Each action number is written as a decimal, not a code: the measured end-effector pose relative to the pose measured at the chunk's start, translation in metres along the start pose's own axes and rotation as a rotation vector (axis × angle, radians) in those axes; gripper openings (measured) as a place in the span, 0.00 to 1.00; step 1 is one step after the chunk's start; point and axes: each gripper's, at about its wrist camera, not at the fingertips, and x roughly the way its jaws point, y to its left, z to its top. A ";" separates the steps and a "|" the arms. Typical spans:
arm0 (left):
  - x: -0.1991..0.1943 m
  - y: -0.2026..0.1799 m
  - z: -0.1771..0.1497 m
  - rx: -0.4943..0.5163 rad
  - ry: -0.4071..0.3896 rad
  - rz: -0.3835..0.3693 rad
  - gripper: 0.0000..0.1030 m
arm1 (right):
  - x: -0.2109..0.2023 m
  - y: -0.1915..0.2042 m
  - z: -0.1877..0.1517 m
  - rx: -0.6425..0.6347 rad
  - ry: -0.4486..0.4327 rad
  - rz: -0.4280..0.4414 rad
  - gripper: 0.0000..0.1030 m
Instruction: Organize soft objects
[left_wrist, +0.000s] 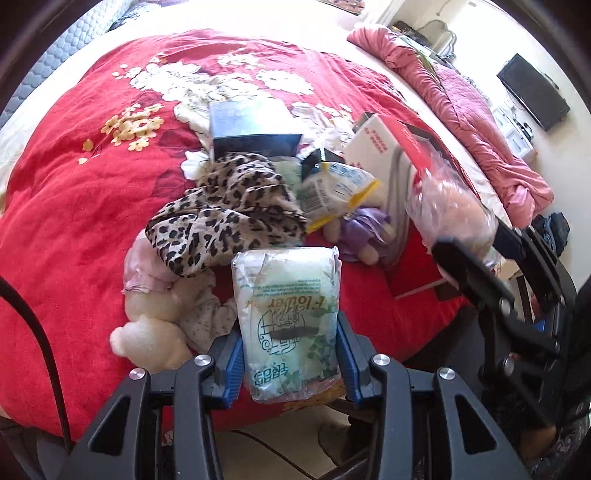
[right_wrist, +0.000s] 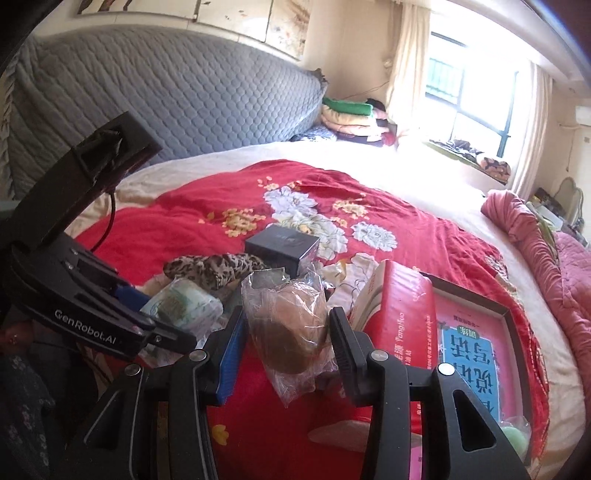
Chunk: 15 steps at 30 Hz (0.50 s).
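Observation:
My left gripper (left_wrist: 290, 354) is shut on a pale green tissue pack (left_wrist: 286, 317) marked "Flower", held above the red bedspread; the pack also shows in the right wrist view (right_wrist: 181, 306). My right gripper (right_wrist: 286, 343) is shut on a clear plastic bag holding a brown fuzzy item (right_wrist: 291, 328), also seen at the right of the left wrist view (left_wrist: 452, 214). A leopard-print scarf (left_wrist: 229, 210) lies in a heap beyond the pack. A cream plush toy (left_wrist: 155, 328) in pink cloth lies to its left. A purple plush (left_wrist: 364, 229) sits further right.
A dark box (left_wrist: 251, 127) and a yellow-edged packet (left_wrist: 334, 188) lie behind the heap. A red book box (right_wrist: 399, 306) and an open case with a pink book (right_wrist: 469, 350) lie right. The red floral quilt (left_wrist: 74, 206) covers the bed; a pink blanket (right_wrist: 535, 251) lies far right.

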 end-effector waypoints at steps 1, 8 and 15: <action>0.001 -0.004 -0.001 0.003 0.004 -0.002 0.42 | -0.004 -0.005 -0.001 0.015 -0.001 -0.004 0.45; 0.007 -0.025 -0.006 0.026 0.018 -0.007 0.42 | -0.018 -0.021 -0.001 0.087 -0.017 -0.012 0.45; -0.010 -0.049 -0.002 0.079 -0.049 0.024 0.42 | -0.034 -0.034 0.002 0.144 -0.069 -0.013 0.45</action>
